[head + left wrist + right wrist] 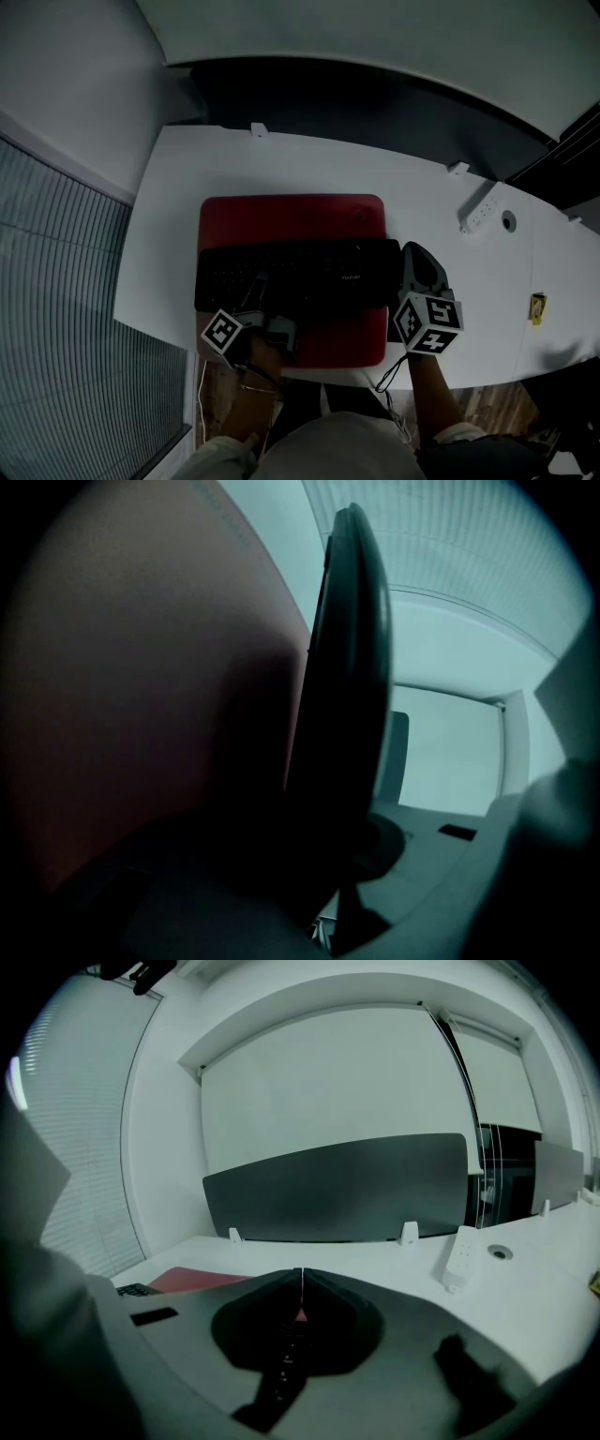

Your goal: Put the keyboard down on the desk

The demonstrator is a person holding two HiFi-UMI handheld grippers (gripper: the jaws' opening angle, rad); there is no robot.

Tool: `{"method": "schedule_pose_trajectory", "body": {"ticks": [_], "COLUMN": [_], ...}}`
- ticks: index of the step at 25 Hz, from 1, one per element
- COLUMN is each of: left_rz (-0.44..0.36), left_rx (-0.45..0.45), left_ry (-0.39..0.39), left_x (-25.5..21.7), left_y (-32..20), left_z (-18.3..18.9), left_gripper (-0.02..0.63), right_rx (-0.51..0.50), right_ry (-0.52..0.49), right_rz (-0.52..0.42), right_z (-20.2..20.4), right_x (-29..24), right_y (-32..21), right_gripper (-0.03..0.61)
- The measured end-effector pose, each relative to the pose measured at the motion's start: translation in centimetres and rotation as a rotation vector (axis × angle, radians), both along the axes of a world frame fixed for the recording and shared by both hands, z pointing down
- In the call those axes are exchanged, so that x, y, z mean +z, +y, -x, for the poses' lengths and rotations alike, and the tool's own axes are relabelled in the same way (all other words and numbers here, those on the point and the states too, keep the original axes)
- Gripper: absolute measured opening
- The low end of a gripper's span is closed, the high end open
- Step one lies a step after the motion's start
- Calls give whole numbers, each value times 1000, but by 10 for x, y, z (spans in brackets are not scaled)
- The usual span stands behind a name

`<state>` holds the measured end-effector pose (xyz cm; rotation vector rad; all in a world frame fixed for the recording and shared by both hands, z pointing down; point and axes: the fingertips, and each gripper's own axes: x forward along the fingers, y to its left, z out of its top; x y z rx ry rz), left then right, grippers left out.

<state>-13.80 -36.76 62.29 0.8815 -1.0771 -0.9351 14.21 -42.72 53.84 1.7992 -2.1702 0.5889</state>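
A black keyboard [309, 272] lies across a red mat [291, 214] on the white desk [309, 159]. My left gripper [258, 295] reaches in from the near edge at the keyboard's left part. In the left gripper view the keyboard [347, 667] runs edge-on between the jaws, dark and close, with the red mat [141, 667] beside it. My right gripper [419, 262] sits just off the keyboard's right end. In its own view the right gripper [301, 1283] is shut and holds nothing, with a corner of the keyboard [139, 1289] at the left.
A white power strip [478, 214] and a round cable hole [508, 221] lie at the back right of the desk. A small yellow object [537, 307] sits at the far right. A dark divider panel [337, 1190] stands along the desk's far edge. Window blinds run down the left.
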Motion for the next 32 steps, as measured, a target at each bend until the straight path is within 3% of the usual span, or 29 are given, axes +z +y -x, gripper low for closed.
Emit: {"method": "schedule_pose_trajectory", "body": {"ticks": [5, 9, 13, 19, 24, 32], "left_rz": [51, 67, 18, -57, -94, -201], "left_rx": [14, 107, 192, 223, 380, 635], "left_ry": [15, -25, -100, -115, -221, -302], "left_x": [8, 12, -1, -17, -23, -33], "left_y": [0, 7, 10, 13, 23, 34], "left_z": [0, -5, -14, -19, -34, -51], "left_gripper": [121, 145, 241, 255, 272, 285], "right_rx": [2, -3, -11, -12, -14, -21], "right_ry": [-2, -3, -7, -9, -8, -17], "right_rz": [6, 10, 4, 7, 4, 1], "right_z": [-1, 4, 7, 9, 11, 12], "right_x": [1, 5, 2, 2, -1, -1], "right_y": [0, 2, 0, 0, 1, 4], "right_gripper": [32, 32, 32, 32, 32, 32]}}
